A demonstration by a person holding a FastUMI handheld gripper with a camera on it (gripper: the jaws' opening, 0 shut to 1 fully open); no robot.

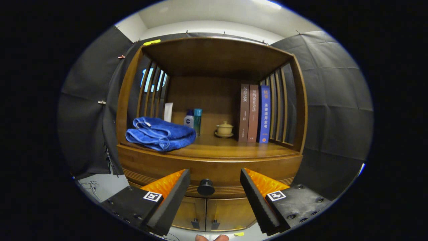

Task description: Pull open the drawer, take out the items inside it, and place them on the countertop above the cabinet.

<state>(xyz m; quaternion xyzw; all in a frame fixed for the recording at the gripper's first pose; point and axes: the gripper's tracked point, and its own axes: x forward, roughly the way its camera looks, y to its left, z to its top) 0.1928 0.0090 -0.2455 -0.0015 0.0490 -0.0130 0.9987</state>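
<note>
The gripper faces a wooden cabinet head-on, its two fingers spread wide apart and holding nothing. Between them, and a little beyond their tips, sits the round dark knob of the drawer — the drawer front is flush with the cabinet, so it is closed and whatever lies inside cannot be seen. The fingers do not touch the knob; there is a clear gap on either side of it. Below the drawer are two small cabinet doors, each with a little dark handle near the middle seam. Directly above the drawer is the countertop, set inside an open shelf with slatted sides. On the countertop, up and to the left of the knob, lies a folded blue towel. Behind the towel stand a white tube and two small bottles, one white with a dark cap and one teal, side by side. Almost straight above the knob — toward the back of the countertop — a small lidded cup rests on a saucer. Right of the cup three books stand upright against the slats.
</note>
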